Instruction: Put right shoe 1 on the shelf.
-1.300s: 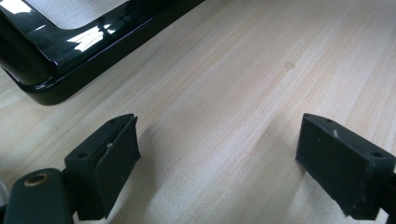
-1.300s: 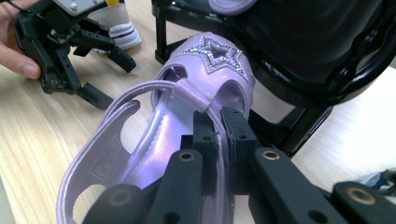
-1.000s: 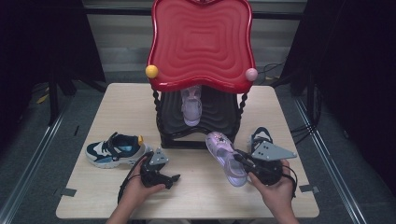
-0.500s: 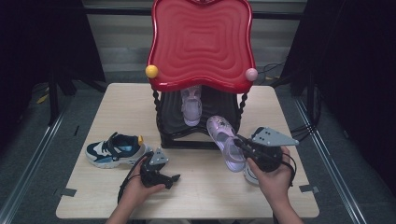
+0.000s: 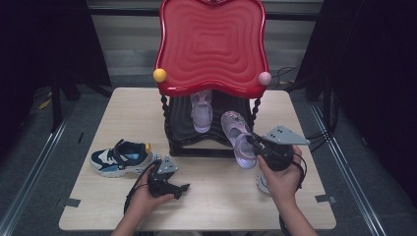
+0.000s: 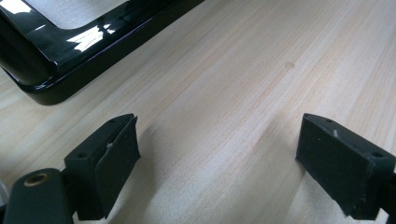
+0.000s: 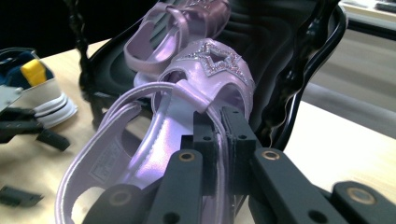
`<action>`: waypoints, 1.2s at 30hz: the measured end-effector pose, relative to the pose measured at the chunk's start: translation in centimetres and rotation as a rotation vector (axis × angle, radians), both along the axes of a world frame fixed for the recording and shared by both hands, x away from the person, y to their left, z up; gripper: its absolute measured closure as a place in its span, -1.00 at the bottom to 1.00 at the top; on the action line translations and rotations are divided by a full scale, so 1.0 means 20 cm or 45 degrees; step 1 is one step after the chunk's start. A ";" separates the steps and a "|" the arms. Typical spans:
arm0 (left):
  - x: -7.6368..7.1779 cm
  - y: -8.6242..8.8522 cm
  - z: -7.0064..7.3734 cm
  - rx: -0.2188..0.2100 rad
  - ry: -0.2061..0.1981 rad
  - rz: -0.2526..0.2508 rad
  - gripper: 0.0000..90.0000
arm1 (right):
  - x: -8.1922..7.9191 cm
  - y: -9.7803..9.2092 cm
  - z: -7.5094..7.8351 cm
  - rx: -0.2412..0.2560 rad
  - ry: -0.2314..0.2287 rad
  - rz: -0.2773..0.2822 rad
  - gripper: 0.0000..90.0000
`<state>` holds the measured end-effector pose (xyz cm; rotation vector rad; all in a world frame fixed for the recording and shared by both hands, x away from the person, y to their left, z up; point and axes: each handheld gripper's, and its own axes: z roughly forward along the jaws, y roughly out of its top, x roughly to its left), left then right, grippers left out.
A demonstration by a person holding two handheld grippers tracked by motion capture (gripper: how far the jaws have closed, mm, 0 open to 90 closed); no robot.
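While the right gripper (image 5: 252, 142) pinches only the thin strap of the lilac sandal (image 5: 237, 139), held tilted at the black rack's (image 5: 182, 129) front edge, the shoe could swing or slip free. The left gripper (image 6: 219, 163) rests on the table (image 5: 221, 187), jaws apart, empty.

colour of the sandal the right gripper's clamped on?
Pale lilac sandal with a glittery star on the toe strap, clearest in the right gripper view.

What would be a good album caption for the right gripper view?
Right gripper pinching the strap of a lilac star sandal, its twin on the black rack behind.
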<state>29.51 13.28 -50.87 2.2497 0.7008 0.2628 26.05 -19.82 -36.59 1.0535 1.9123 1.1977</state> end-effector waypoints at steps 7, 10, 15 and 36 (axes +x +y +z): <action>0.00 0.00 0.00 -0.001 0.000 0.000 -0.73 | 0.04 0.06 0.01 -0.001 -0.030 -0.068 0.89; 0.00 0.00 0.00 0.001 0.000 -0.001 -0.73 | 0.06 0.08 0.01 -0.010 -0.036 -0.093 0.89; 0.00 0.00 0.00 0.003 -0.001 -0.003 -0.73 | 0.08 0.09 0.01 -0.002 -0.050 -0.135 0.89; 0.00 0.00 0.00 0.002 0.002 -0.007 -0.74 | 0.19 0.20 0.00 -0.006 -0.111 -0.319 0.89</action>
